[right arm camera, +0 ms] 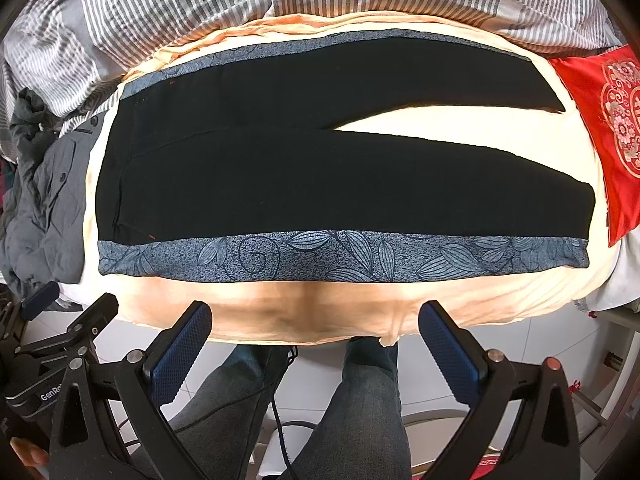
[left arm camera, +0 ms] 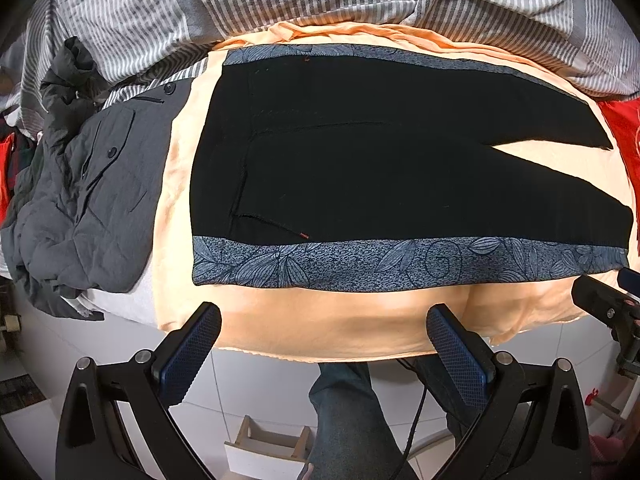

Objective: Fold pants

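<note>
Pants: black, matte, laid flat on the peach sheet; waist to the left, legs running right and parting in a narrow V.
Trim: blue-grey speckled band with leaf and spiral print, along the near edge of the pants; a thinner matching band along the far edge.
Stitching: small red thread marks near the waist; pocket seams faint on the black.
Left claw: jaws wide apart, nothing between them; held over the sheet's near edge, clear of the pants. Pads dark blue, cross-hatched; arms black.
Right claw: likewise wide and empty, short of the trim.
Left view only: small white wooden box on the tiled floor; the jacket's buttons and pocket flaps in full.
Right view only: cushion's white and gold floral emblem; both trouser-leg ends complete.
Cushion: red, glossy, at the right end; in the left view only a cut-off sliver.
Jacket: grey, crumpled, left of the pants; mostly cropped in the right view.
Duvet: grey and white stripes, bunched behind.
Person: legs in dark jeans below the bed edge; upper body out of frame.
Hard to read: lettering on the left claw's body in the right view, cut off.
</note>
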